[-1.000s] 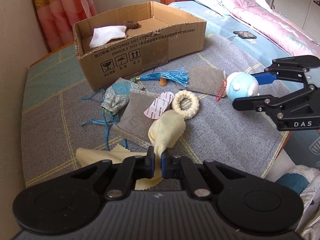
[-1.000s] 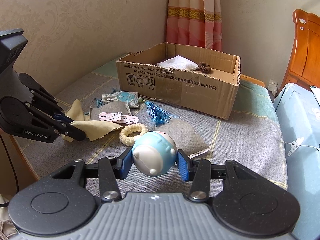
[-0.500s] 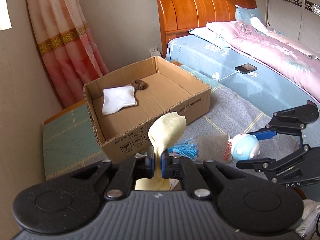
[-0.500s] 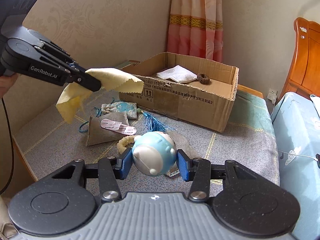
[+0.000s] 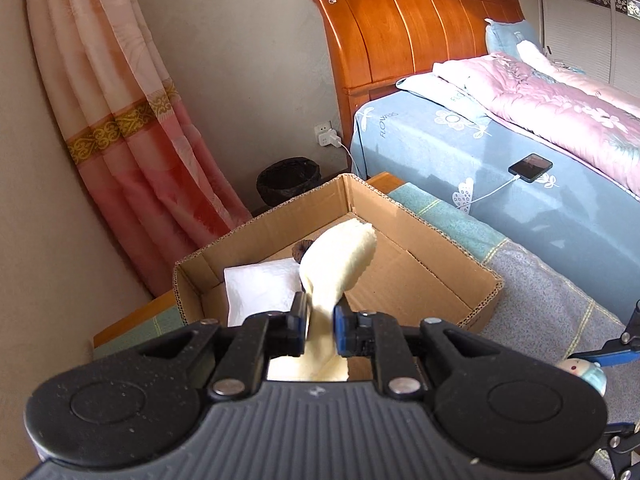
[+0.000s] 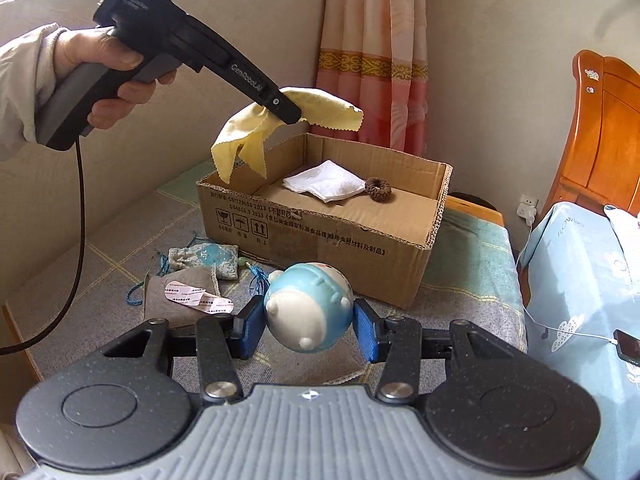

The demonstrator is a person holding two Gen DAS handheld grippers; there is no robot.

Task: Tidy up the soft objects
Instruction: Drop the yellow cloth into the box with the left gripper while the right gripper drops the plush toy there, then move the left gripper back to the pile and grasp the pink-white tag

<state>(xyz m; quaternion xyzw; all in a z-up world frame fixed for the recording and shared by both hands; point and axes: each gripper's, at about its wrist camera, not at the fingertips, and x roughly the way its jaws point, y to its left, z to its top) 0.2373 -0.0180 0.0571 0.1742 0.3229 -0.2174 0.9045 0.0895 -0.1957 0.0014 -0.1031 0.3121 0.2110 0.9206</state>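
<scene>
Left gripper (image 5: pixel 321 318) clenched on a pale yellow cloth (image 5: pixel 340 268), raised above the near left corner of the open cardboard box (image 5: pixel 424 276) — seen in the right wrist view at upper centre of the frame, cloth draped from the fingers (image 6: pixel 286 110) with two loose corners hanging down over the box's left end. Held by a bare hand (image 6: pixel 112 76) at upper left, a black cable trailing down the left edge.

Right gripper (image 6: pixel 308 326) closed around a round blue and white plush toy (image 6: pixel 306 306), low centre of the frame, above the grey blanket-covered table (image 6: pixel 460 300) and in front of the box's long printed side. Blue pads pressed to both flanks of the toy.

Inside the box: a folded white cloth (image 6: pixel 326 186) near the middle and a brown scrunchie (image 6: pixel 378 189) just to its right, not quite touching.

On the table at lower left, well apart from the box interior: a patterned blue pouch (image 6: pixel 204 258), a grey pouch (image 6: pixel 180 304) with a pink and white wrapper (image 6: pixel 198 298) lying on it, blue tassel threads (image 6: pixel 259 280) beside.

Right edge of the frame — a bed (image 6: pixel 588 280) with a blue sheet; wooden headboard (image 5: pixel 412 28) and a charging phone (image 5: pixel 530 167) in the left wrist view.
</scene>
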